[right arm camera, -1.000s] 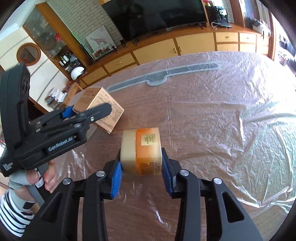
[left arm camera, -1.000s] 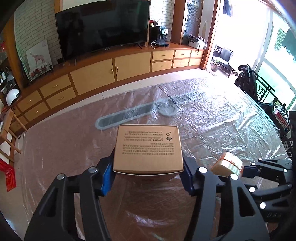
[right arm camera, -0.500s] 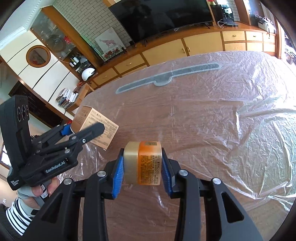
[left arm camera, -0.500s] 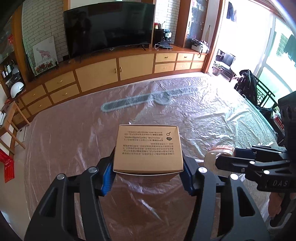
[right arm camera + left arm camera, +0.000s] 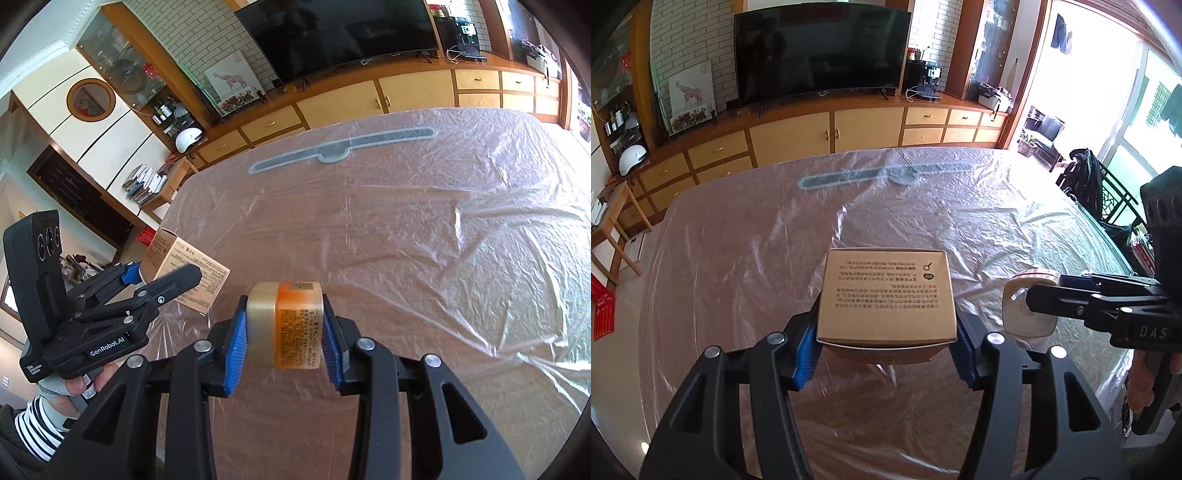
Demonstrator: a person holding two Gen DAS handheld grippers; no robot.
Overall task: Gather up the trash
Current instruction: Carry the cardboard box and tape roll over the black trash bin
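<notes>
Here my left tongs point(image 5: 886, 339) are clenched on a cardboard box point(image 5: 886, 295), its printed top facing up at the lower middle of the left wrist frame, the blue pads point(image 5: 805, 354) pressing its two sides. The box sits right between the fingers, clear of the table below it. In the right wrist frame the same box point(image 5: 192, 273) shows at the middle left, tilted, with the left tongs point(image 5: 147, 280) around it.

My right tongs point(image 5: 282, 332) are grasping a small orange jar with a pale gold lid point(image 5: 284, 325), lying on its side between the blue pads at the lower middle of that frame, lid end to the left. From the left wrist the jar point(image 5: 1028, 308) appears at the middle right, its pale square end facing the camera, just beside the box but apart from it, with the right tongs point(image 5: 1045, 295) reaching in from the right edge.

Beyond both loads the table point(image 5: 923, 206) spreads wide under a crinkled clear plastic sheet point(image 5: 461, 229), bare across the middle of each frame. Its far edge curves along the upper middle, and its left edge drops away at the left of the left wrist frame. Past it stand a long wooden cabinet point(image 5: 827, 133) and a dark television point(image 5: 820, 51) at the top.
</notes>
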